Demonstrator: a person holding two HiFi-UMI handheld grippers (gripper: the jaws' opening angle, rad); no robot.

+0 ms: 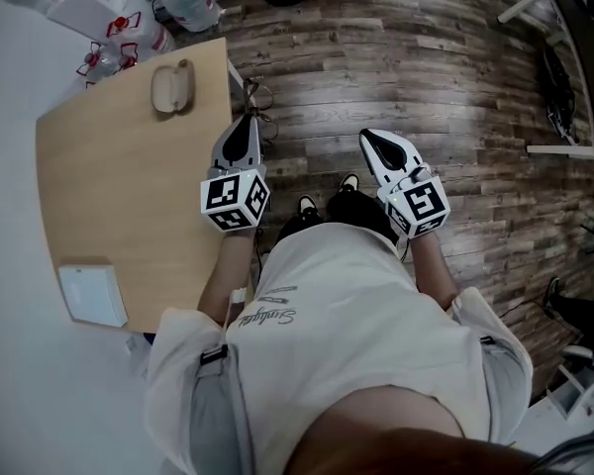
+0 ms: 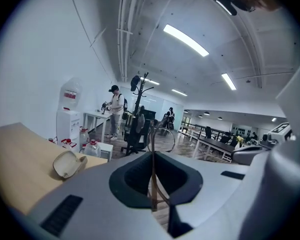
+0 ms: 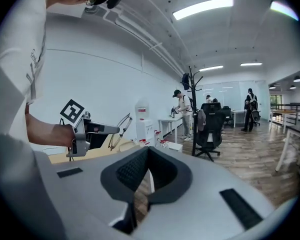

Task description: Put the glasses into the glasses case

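While the left gripper (image 2: 153, 194) pinches the glasses (image 2: 152, 169) by what looks like one thin temple arm, jaws nearly closed on the wire, the frame sticks up and forward past the fingertips, just beyond the table (image 1: 129, 196) edge and above the floor (image 1: 426, 57). The right gripper (image 3: 149, 184) hangs level beside it, jaws together on nothing, well clear of the table. The case (image 2: 67, 164) lies open near the table's far edge, ahead and to the left of the glasses, with nothing holding it.

The weak point appears to be the grip itself: a narrow wire caught between two broad pads can pivot or slide, and a slip at this spot would likely send the glasses to the floor, not the tabletop. A second risk lies at the case. It looks light and sits loose close to the edge, so a frame pushed in at an angle may shove it along or off the table. The arms seem unfolded, though the views leave that unclear; if so, the frame may snag on the case's rim or lid.
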